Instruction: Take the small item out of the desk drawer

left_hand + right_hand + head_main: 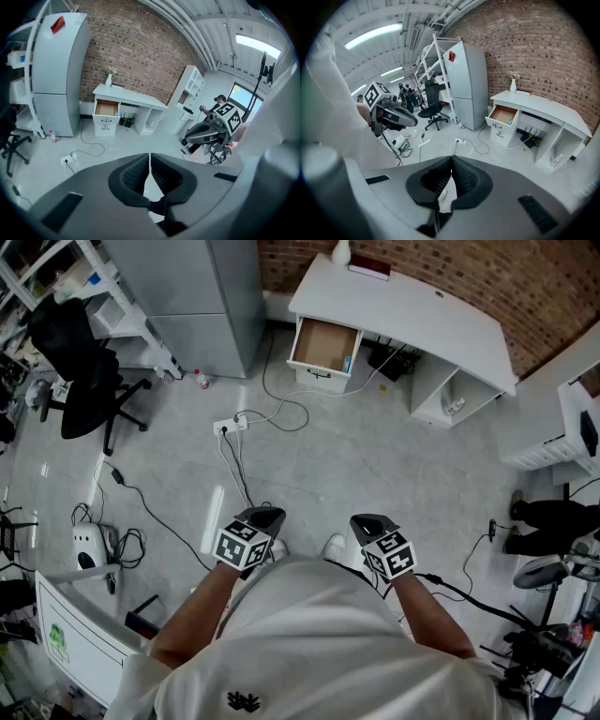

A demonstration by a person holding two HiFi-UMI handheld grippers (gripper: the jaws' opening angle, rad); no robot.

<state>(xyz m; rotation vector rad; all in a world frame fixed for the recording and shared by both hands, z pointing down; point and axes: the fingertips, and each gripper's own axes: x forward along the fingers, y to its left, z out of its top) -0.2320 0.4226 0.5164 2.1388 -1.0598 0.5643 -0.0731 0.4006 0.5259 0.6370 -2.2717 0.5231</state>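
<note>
A white desk (422,310) stands against the brick wall across the room, with its top drawer (324,346) pulled open. A small blue item (347,363) lies at the drawer's front right corner; it also shows in the drawer (505,115) in the right gripper view. Both grippers are held close to the person's chest, far from the desk. My left gripper (265,517) is shut with nothing in it, its pads meeting (149,161). My right gripper (367,522) is shut and empty too (451,164).
A grey fridge (202,296) stands left of the desk. A power strip (231,425) and cables trail over the floor between me and the drawer. A black office chair (80,371) sits at the left, shelving behind it. A vase (340,251) stands on the desk.
</note>
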